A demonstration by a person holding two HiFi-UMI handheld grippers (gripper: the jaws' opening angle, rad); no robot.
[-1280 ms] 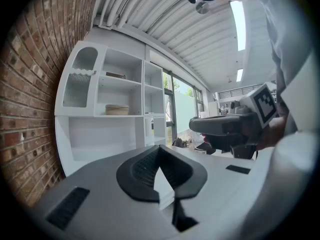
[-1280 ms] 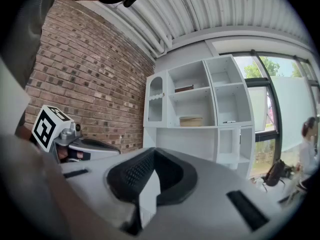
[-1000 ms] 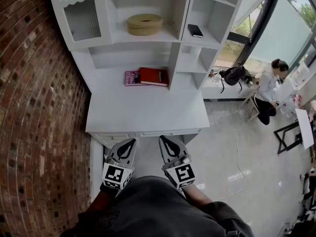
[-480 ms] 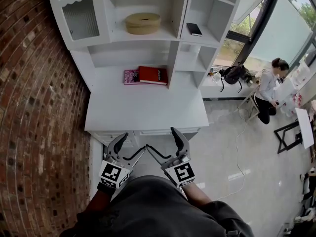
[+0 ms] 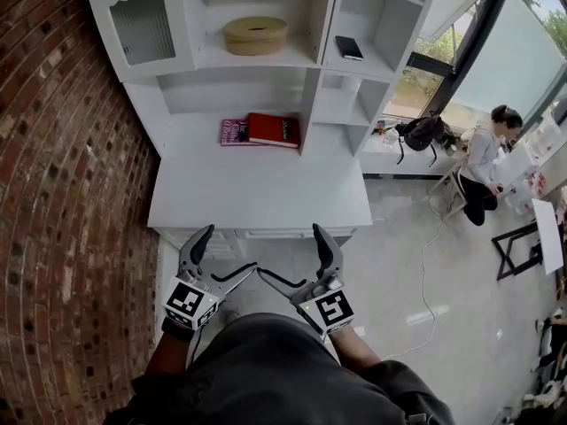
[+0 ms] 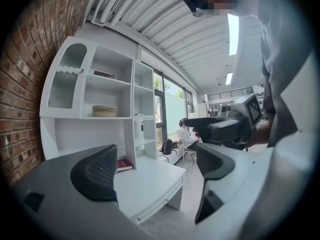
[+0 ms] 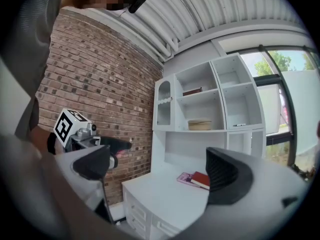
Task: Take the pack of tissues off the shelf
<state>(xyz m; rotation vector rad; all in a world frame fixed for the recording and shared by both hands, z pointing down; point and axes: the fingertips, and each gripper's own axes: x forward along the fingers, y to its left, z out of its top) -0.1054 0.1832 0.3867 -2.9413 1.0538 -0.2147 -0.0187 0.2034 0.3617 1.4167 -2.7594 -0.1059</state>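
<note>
A round tan box (image 5: 255, 35) with a slot in its lid stands on the white shelf unit's (image 5: 310, 87) middle shelf. A small dark flat pack (image 5: 351, 49) lies in the compartment to its right. Both grippers hang low in front of the desk (image 5: 257, 193), far below those shelves. My left gripper (image 5: 230, 248) and right gripper (image 5: 289, 251) are side by side, their jaws opening wide with nothing between them. The left gripper view shows only air between the jaws of the left gripper (image 6: 155, 166). The right gripper view shows the same for the right gripper (image 7: 159, 169).
A red book (image 5: 275, 129) lies on a pink one at the back of the desk top. A brick wall (image 5: 62, 193) runs along the left. To the right, a person (image 5: 478, 162) sits near a dark backpack (image 5: 423, 134) by the windows.
Both grippers' jaws went from shut to wide open. The left gripper drifted slightly left and down in the head view.
</note>
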